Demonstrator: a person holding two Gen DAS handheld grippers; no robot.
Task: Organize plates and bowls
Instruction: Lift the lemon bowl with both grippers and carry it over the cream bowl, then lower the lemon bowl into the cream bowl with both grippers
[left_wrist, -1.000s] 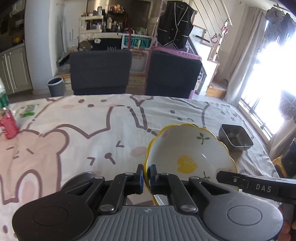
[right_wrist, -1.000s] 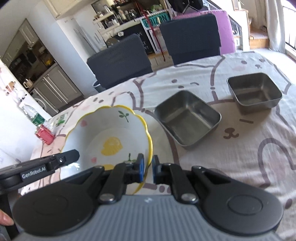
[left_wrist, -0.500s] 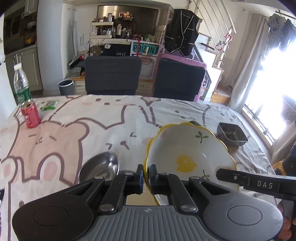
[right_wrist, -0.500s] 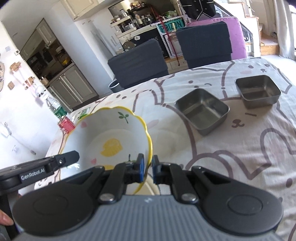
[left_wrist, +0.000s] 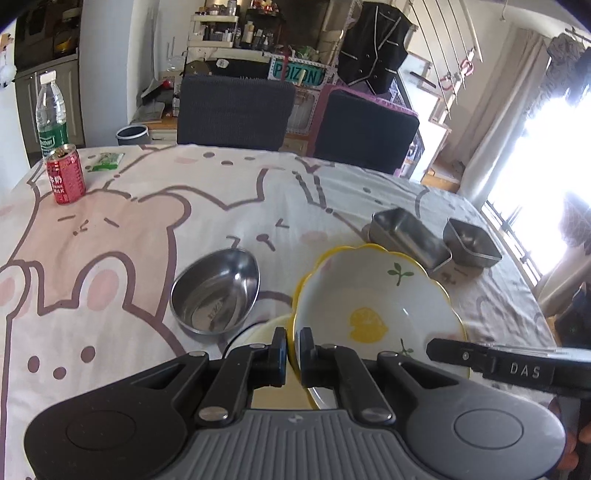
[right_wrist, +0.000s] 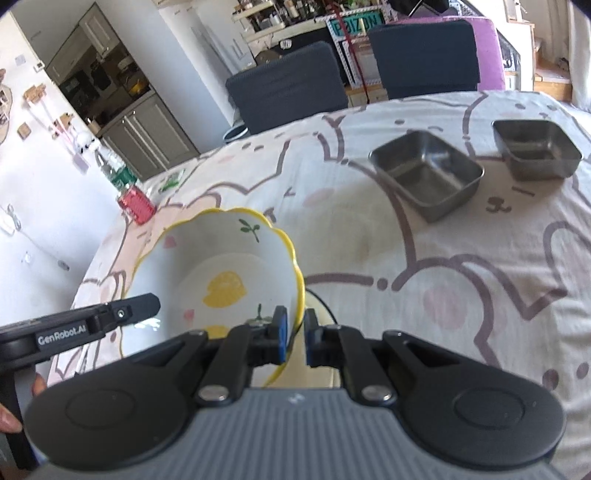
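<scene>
Bowl in transit: white ceramic bowl with scalloped yellow rim and lemon print (left_wrist: 376, 306) held off the cloth, tilted. Left gripper (left_wrist: 293, 354) clenched on its near-left rim; right gripper (right_wrist: 294, 338) clenched on the opposite rim.

Progress, judged: early. Nothing looks stacked yet. Oval stainless steel bowl (left_wrist: 216, 291) sits alone just left of the carried bowl. Two square steel trays, larger (right_wrist: 426, 173) and smaller (right_wrist: 535, 149), stand side by side further off, near each other but not nested. A pale yellow dish (left_wrist: 266, 328) shows partly beneath the carried bowl; likely the landing spot, unsure.

Room: cartoon-print tablecloth (left_wrist: 147, 229) is open across the middle. Red drink can (left_wrist: 65, 180) and plastic water bottle (left_wrist: 51, 114) are well apart near the far-left edge.
</scene>
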